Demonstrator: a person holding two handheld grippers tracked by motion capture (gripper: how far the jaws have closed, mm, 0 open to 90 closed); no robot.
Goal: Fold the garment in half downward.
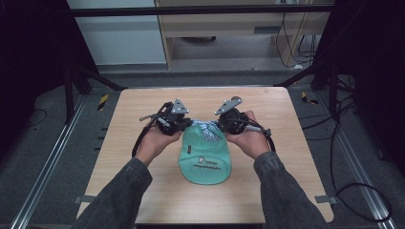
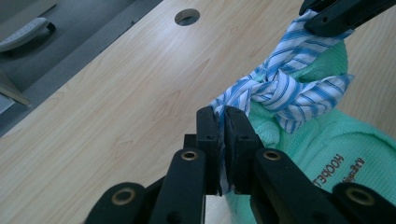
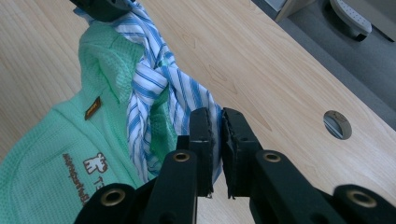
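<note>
Waffle-knit green cloth bag (image 1: 204,157), striped woven tie (image 2: 285,88) — matt pale wood table (image 1: 143,191).

Dark brown lettering is printed on the mint-green waffle-knit cloth bag (image 2: 345,154) lying on the light wooden table. In the left gripper view the print runs sideways and appears to read "HOOPET", with a smaller line beside it too blurred to make out. In the right gripper view a small white bear-like logo (image 3: 95,164) sits next to a line of tiny brown characters that cannot be read, and a small brown woven tag (image 3: 92,108) stitched near the bag's neck carries lettering too fine to decipher.
</note>
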